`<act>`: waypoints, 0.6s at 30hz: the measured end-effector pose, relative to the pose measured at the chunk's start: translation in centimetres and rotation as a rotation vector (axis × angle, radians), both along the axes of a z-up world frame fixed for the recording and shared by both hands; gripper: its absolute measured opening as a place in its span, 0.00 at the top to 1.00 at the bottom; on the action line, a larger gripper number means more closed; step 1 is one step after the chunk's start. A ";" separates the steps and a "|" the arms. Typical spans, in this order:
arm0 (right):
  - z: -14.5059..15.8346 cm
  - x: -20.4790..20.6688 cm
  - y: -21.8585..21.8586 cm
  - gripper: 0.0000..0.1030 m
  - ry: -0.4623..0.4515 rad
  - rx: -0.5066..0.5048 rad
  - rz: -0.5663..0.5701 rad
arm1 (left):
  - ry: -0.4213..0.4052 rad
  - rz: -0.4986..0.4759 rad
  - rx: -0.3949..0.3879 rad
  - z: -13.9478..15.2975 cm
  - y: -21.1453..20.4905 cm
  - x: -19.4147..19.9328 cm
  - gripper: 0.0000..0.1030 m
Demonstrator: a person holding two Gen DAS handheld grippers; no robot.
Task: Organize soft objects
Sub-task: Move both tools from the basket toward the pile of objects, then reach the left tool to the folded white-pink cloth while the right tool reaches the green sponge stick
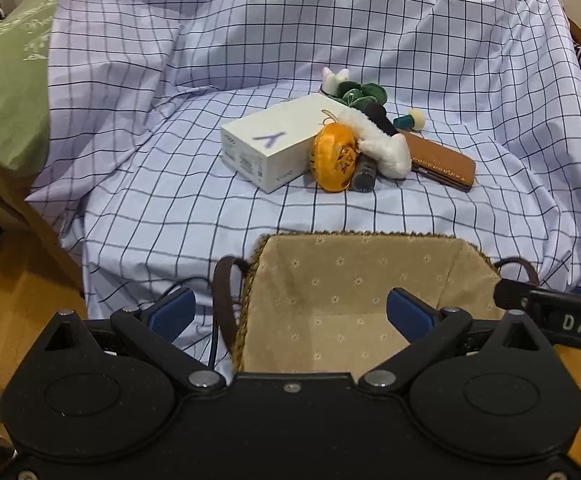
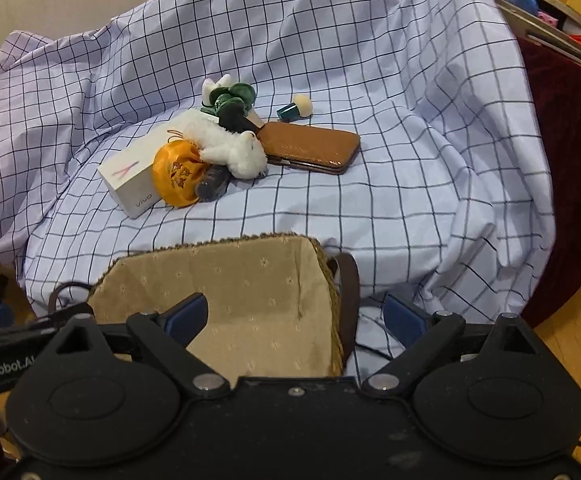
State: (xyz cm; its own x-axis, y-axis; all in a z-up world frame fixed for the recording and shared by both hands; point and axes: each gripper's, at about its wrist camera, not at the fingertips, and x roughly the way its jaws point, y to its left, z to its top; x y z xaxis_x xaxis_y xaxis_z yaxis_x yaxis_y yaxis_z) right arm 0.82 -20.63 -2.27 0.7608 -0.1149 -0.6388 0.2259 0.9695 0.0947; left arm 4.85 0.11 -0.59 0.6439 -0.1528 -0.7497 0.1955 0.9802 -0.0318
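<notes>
A pile lies on the checked cloth [image 1: 170,184]: an orange satin pouch [image 1: 333,158] [image 2: 176,178], a white plush toy [image 1: 378,142] [image 2: 230,146] and a green and white plush [image 1: 354,90] [image 2: 228,94]. Hard items lie among them: a white box [image 1: 268,142] [image 2: 128,178], a brown case [image 1: 440,158] [image 2: 310,146], a dark tube [image 1: 364,172] [image 2: 211,184]. A lined woven basket [image 1: 354,296] [image 2: 226,300] stands empty in front. My left gripper [image 1: 290,312] is open, straddling the basket's left rim. My right gripper [image 2: 296,316] is open, straddling its right rim.
A small teal brush [image 1: 410,119] [image 2: 295,107] lies behind the brown case. A green cushion [image 1: 6,80] is at the left. A dark red cabinet [image 2: 570,160] with a cluttered tray stands at the right. Wooden floor [image 1: 18,300] shows below the cloth.
</notes>
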 end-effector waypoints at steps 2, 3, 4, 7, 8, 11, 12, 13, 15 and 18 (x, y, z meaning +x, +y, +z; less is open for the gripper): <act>0.4 1.4 -0.1 0.08 0.008 -0.005 0.005 | -0.001 -0.006 -0.005 0.3 -0.1 1.0 0.05; 0.7 2.1 -0.2 0.07 0.008 -0.012 0.008 | -0.004 -0.007 -0.003 0.4 -0.1 1.5 0.04; 0.8 2.7 -0.2 0.06 0.013 -0.002 0.011 | -0.009 -0.005 0.002 0.5 -0.2 2.0 0.04; 1.2 5.3 -0.5 0.06 0.033 0.004 0.013 | -0.013 -0.005 0.009 0.5 -0.3 3.8 0.04; 1.3 6.0 -0.6 0.06 0.031 0.003 0.013 | -0.011 -0.002 0.008 0.5 -0.3 4.5 0.04; 1.8 8.1 -0.8 0.06 0.020 0.001 0.007 | -0.003 0.008 0.003 0.4 -0.3 6.1 0.04; 1.9 8.8 -0.8 0.06 0.014 -0.003 0.003 | 0.001 0.011 0.004 0.2 -0.4 6.8 0.04; 1.9 9.6 -0.9 0.06 0.019 -0.003 0.002 | 0.003 0.013 0.006 0.1 -0.4 7.3 0.04; 2.1 11.1 -1.0 0.06 0.026 -0.004 0.006 | 0.006 0.013 0.014 -0.1 -0.4 8.4 0.04; 2.7 13.3 -1.2 0.06 0.019 -0.014 0.009 | 0.007 0.012 0.023 -0.2 -0.4 10.2 0.04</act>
